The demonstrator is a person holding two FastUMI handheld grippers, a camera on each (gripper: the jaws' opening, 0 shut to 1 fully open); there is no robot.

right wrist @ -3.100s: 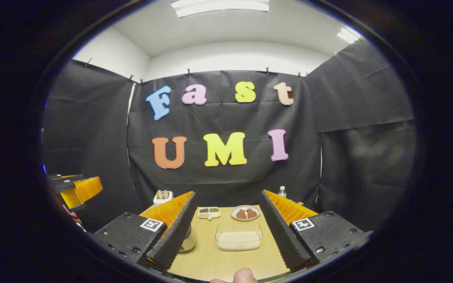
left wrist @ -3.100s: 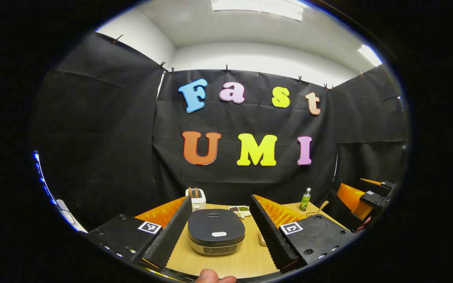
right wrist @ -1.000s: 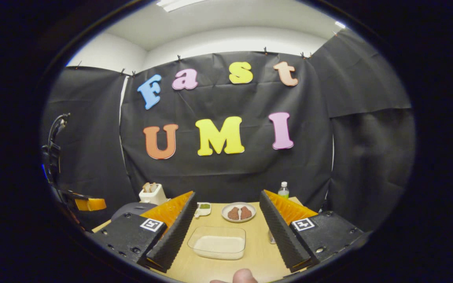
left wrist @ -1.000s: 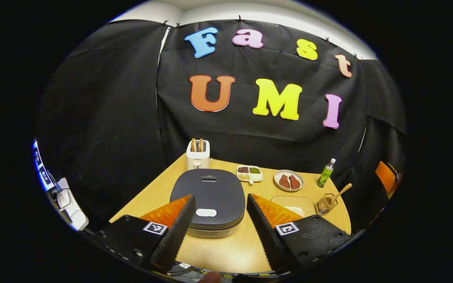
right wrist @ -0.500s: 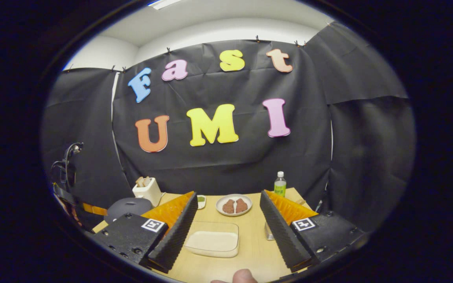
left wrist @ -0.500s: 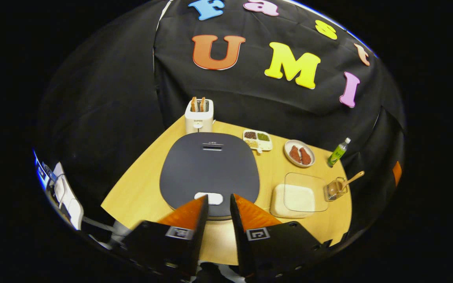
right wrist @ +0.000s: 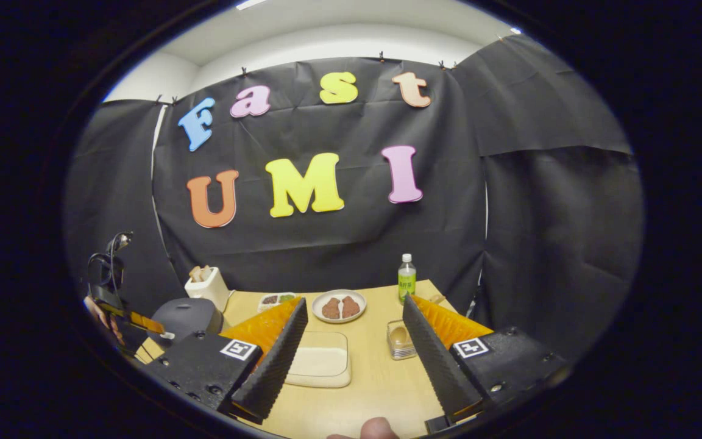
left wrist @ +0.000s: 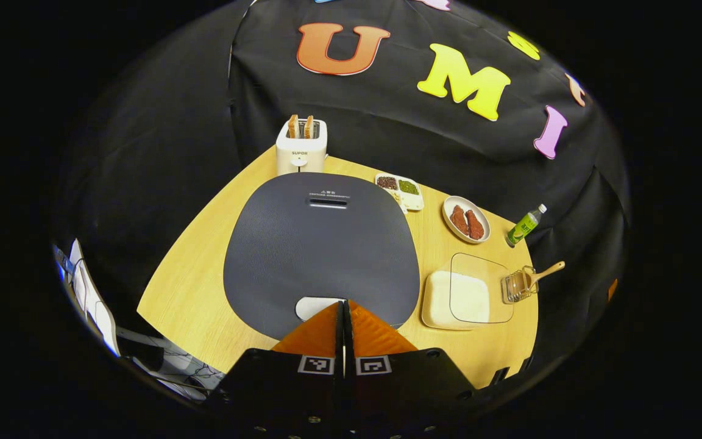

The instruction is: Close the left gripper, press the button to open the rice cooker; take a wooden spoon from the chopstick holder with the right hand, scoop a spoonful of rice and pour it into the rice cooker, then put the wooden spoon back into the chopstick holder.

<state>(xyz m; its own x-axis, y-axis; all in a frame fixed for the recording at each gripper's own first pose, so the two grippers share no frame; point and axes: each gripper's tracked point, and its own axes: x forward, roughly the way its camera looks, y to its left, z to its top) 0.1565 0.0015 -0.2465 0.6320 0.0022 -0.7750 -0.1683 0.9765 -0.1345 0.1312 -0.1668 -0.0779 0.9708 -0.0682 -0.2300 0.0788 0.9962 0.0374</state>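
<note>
The wooden table (left wrist: 198,286) carried, in descending size, the dark rice cooker (left wrist: 323,244) with its lid down, the clear rice container (left wrist: 467,299), the wire chopstick holder (left wrist: 517,286) at the table's right edge, and the wooden spoon (left wrist: 547,271) leaning out of that holder. The left gripper (left wrist: 344,308) stood with its two orange fingers pressed together on nothing, their tips at the near rim of the lid, just over the pale release button (left wrist: 313,306); contact could not be judged. The right gripper (right wrist: 354,329) was spread wide and empty, aimed across the table with the holder (right wrist: 400,339) near its right finger. The step in hand appeared to be the button press; the next move would call for a firm downward push of the joined tips onto the button until the lid sprang up
</note>
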